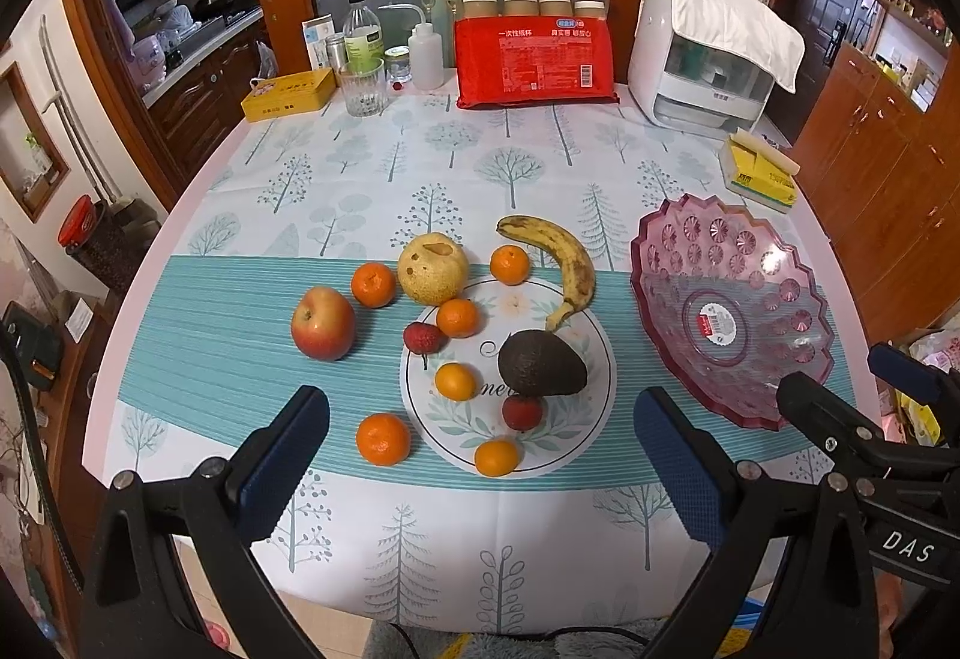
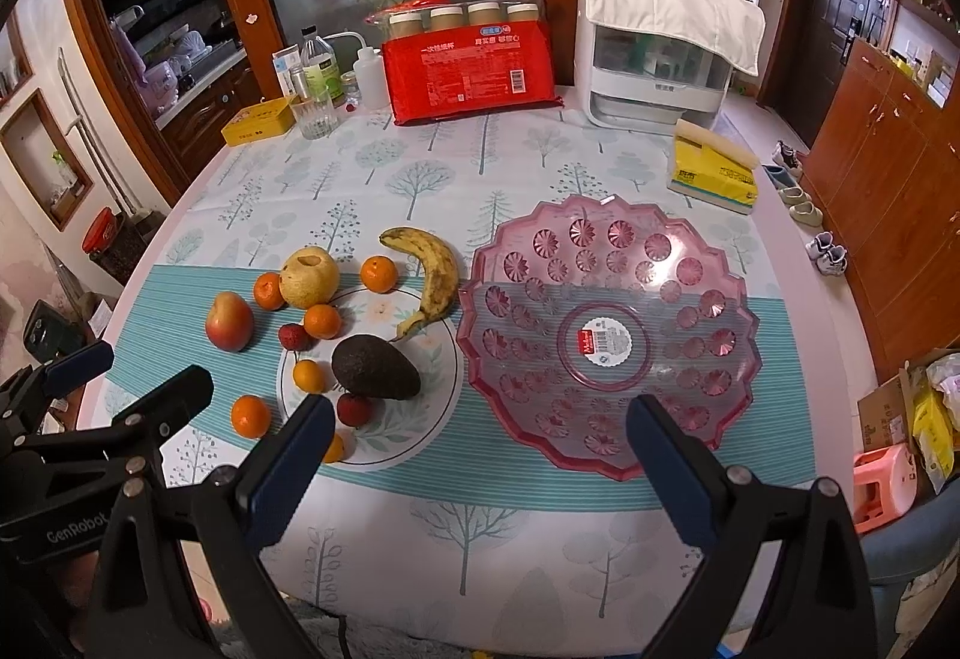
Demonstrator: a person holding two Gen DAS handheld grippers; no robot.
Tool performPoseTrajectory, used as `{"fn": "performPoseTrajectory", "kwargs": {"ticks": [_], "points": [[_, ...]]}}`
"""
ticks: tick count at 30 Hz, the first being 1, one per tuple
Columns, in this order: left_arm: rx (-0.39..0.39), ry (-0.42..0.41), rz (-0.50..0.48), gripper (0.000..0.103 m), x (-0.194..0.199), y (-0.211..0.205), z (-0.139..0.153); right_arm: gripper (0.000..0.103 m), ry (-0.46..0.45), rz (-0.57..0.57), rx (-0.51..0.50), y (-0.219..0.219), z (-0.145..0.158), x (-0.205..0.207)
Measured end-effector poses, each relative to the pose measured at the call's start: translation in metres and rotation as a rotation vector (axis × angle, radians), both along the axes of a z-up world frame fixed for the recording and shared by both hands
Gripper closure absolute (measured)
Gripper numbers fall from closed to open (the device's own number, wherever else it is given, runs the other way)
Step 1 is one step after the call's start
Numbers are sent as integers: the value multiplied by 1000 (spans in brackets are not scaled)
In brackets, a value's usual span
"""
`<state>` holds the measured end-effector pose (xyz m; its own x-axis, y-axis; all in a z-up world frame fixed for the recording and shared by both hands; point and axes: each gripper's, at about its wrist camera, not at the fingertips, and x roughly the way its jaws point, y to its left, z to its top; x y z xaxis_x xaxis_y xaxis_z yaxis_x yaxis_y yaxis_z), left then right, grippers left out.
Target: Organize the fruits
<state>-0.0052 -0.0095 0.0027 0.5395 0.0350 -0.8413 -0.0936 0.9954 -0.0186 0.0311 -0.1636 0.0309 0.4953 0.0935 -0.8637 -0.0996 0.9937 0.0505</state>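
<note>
Tree-print tablecloth (image 1: pixel 510 167) (teal-banded) bears fruit, pink bowl (image 2: pixel 606 335); wooden cabinets (image 2: pixel 888 137) beyond.

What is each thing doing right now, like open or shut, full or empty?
Left gripper: open, holding nothing.
Right gripper: open, holding nothing.
Pink bowl: upright, empty.
Banana: on the tablecloth, unpeeled, brown-spotted.
Avocado: whole, lying on its side.
Apple: whole, upright.
Pear: whole, brown-scarred.
Glass: upright, empty.

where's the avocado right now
The avocado lies on the round printed mat, left of the pink fruit tray, just below the banana, with a red berry touching its near side.
</note>
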Motion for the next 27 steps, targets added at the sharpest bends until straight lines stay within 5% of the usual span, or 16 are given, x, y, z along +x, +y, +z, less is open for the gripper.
{"fn": "performPoseTrajectory", "kwargs": {"ticks": [27], "points": [[8,-1,-5,2,-10,1,-6,5,-16,7,-12,7,-2,-8]]}}
